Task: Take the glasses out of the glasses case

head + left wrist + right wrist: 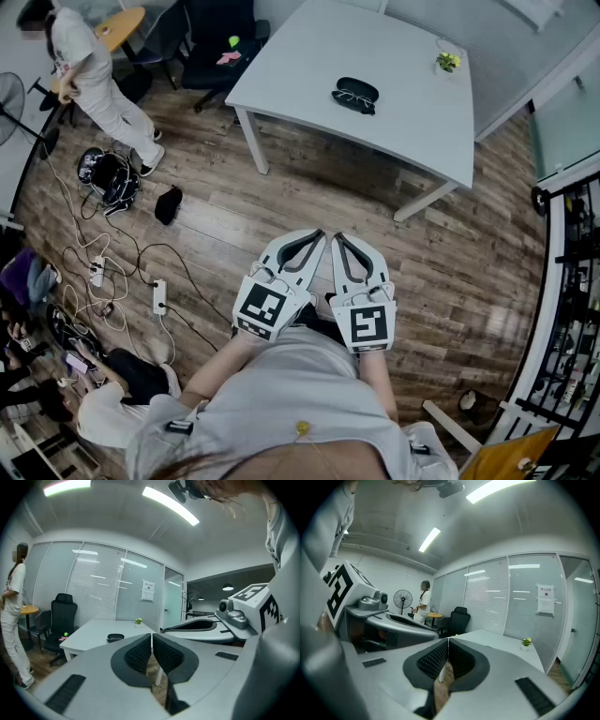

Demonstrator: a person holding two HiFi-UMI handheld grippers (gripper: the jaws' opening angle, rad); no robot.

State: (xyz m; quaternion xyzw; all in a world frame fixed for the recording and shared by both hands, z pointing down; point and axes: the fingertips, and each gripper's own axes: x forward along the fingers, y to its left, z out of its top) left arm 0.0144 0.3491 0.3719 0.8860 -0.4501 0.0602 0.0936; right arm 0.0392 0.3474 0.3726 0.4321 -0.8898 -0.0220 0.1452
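Glasses (pixel 349 93) lie in their case (pixel 361 97) on the table (pixel 309 66), plant (pixel 448 62) at its corner; left gripper (pixel 314 236) and right gripper (pixel 339 238), jaws pressed together, hover short of the table.

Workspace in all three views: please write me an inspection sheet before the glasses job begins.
Surface: white table, standing well ahead of the grippers.
Job's things: dark glasses case on the table; the glasses seem to lie in it, too small to be sure.
Clutter: small potted plant near the table's far edge.
Grippers: left gripper and right gripper both shut, nothing between the jaws, held side by side over the wooden floor.
Cables: loose cables and a power strip on the floor at left.
Surroundings: black office chair, a standing person, glass partitions.
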